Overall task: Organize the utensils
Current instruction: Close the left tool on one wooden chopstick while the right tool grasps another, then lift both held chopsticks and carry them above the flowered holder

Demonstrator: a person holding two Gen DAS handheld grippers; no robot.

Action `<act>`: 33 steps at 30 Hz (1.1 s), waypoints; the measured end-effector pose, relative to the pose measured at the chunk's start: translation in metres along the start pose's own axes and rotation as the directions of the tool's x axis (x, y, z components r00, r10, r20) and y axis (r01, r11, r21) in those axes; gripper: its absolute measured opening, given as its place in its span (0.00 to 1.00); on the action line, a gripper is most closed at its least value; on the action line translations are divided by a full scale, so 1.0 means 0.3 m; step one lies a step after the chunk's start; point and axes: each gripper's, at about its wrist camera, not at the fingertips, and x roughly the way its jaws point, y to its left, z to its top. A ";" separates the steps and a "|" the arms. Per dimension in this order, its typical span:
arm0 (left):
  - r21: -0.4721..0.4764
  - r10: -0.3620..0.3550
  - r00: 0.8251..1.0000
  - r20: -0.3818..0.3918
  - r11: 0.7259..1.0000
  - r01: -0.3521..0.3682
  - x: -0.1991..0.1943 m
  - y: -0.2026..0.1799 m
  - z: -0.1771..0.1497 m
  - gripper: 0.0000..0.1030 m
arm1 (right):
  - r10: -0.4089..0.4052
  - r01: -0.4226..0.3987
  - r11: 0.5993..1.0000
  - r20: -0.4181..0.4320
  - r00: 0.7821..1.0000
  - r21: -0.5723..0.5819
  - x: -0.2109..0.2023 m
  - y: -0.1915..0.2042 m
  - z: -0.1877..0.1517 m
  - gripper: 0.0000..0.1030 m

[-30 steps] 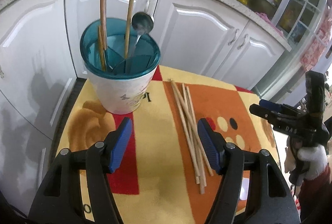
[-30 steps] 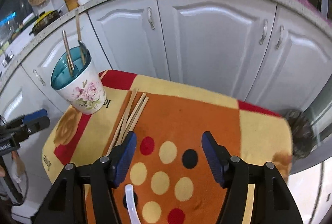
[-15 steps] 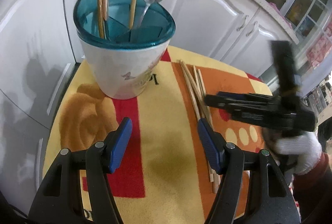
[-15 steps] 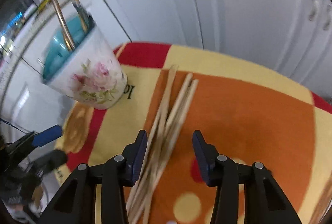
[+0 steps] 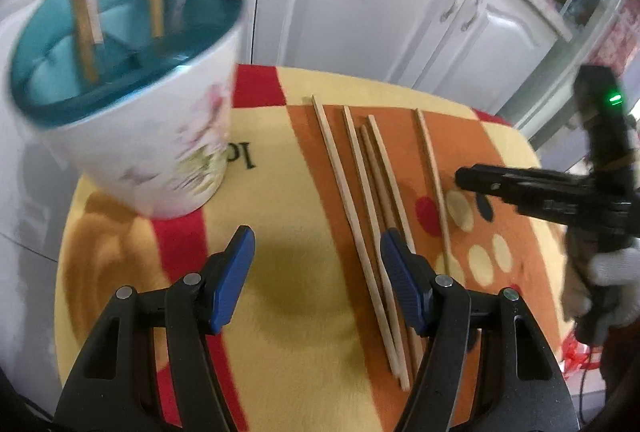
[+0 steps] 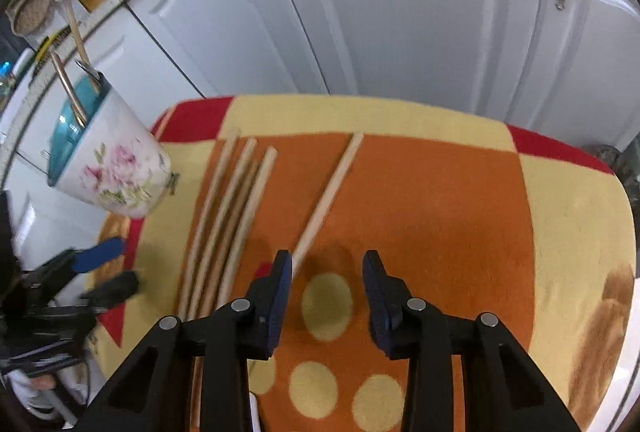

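Barely started imo. The cloth point(image 5: 280, 191) is mostly bare, and the holder point(image 5: 132, 135) up-left of the left gripper point(image 5: 316, 272) only has a spoon and a couple of sticks in it. Five chopsticks point(image 5: 360, 199) lie loose: four bunched by the left gripper's right pad, one point(image 6: 328, 191) apart, its near end just beside the right gripper point(image 6: 326, 292) on its left pad. Left jaws wide and empty, right jaws have just been closing, partway, nothing between them yet

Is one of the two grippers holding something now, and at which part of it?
Nothing is held. The left gripper is open over bare cloth. The right gripper, jaws just closing, has only its left fingertip beside the lone pale wooden chopstick.
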 end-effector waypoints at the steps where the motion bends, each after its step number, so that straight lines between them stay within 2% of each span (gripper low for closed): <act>1: 0.001 0.010 1.000 -0.008 1.000 -0.010 0.025 -0.003 0.013 0.59 | 0.002 -0.002 1.000 0.004 1.000 0.001 0.001 0.001 0.010 0.35; 4: 0.002 0.023 0.999 -0.035 1.000 -0.022 0.086 -0.010 0.048 0.43 | -0.001 0.001 1.000 0.005 1.000 -0.002 0.028 0.009 0.052 0.35; 7: -0.015 0.027 0.998 -0.060 0.999 -0.028 0.138 -0.008 0.070 0.35 | -0.014 0.014 1.000 -0.004 1.000 0.005 0.091 0.016 0.104 0.35; 9: -0.023 0.005 0.998 -0.059 1.000 -0.006 0.148 -0.017 0.085 0.32 | -0.017 0.018 1.000 -0.021 1.000 0.022 0.138 0.010 0.130 0.28; 11: -0.009 -0.001 0.998 -0.062 1.000 0.000 0.154 -0.033 0.089 0.24 | -0.024 0.024 0.999 0.003 1.000 0.021 0.149 0.010 0.139 0.12; 14: 0.013 -0.002 0.998 -0.056 1.000 0.003 0.154 -0.042 0.083 0.09 | 0.013 -0.013 1.000 -0.007 1.000 0.016 0.143 0.010 0.123 0.10; 17: 0.004 -0.022 0.997 -0.071 1.000 0.022 0.132 -0.030 0.060 0.05 | 0.043 -0.044 0.999 -0.024 0.999 -0.005 0.120 0.019 0.086 0.10; 21: 0.004 -0.044 0.994 -0.104 0.999 0.044 0.076 -0.004 -0.021 0.04 | 0.083 -0.084 0.996 -0.057 0.995 -0.022 0.108 0.030 0.031 0.09; 24: -0.005 -0.046 0.991 -0.127 0.999 0.045 0.045 0.010 -0.044 0.04 | 0.055 -0.059 0.997 -0.070 0.996 -0.053 0.114 0.044 0.024 0.10; 25: -0.007 -0.040 0.991 -0.125 0.999 0.039 0.044 0.010 -0.035 0.04 | 0.034 -0.037 0.998 -0.064 0.997 -0.052 0.115 0.045 0.035 0.15; 26: -0.007 -0.031 0.992 -0.120 1.000 0.030 0.046 0.005 -0.020 0.08 | 0.023 -0.026 0.998 -0.061 0.998 -0.050 0.114 0.043 0.042 0.22; 27: -0.005 -0.020 0.993 -0.115 1.000 0.020 0.050 0.001 -0.004 0.11 | 0.025 -0.028 0.998 -0.063 0.998 -0.048 0.116 0.043 0.051 0.22; 29: -0.003 0.008 0.995 -0.100 1.000 -0.008 0.064 -0.013 0.030 0.40 | 0.022 -0.026 0.998 -0.076 0.997 -0.053 0.128 0.045 0.059 0.22; 31: 0.005 0.043 0.995 -0.090 0.999 -0.043 0.094 -0.027 0.055 0.44 | 0.027 -0.030 0.998 -0.060 0.998 -0.060 0.132 0.045 0.061 0.21; 33: 0.009 0.086 0.991 -0.099 0.996 -0.086 0.140 -0.043 0.073 0.44 | 0.048 -0.051 0.998 -0.051 0.998 -0.043 0.139 0.037 0.066 0.13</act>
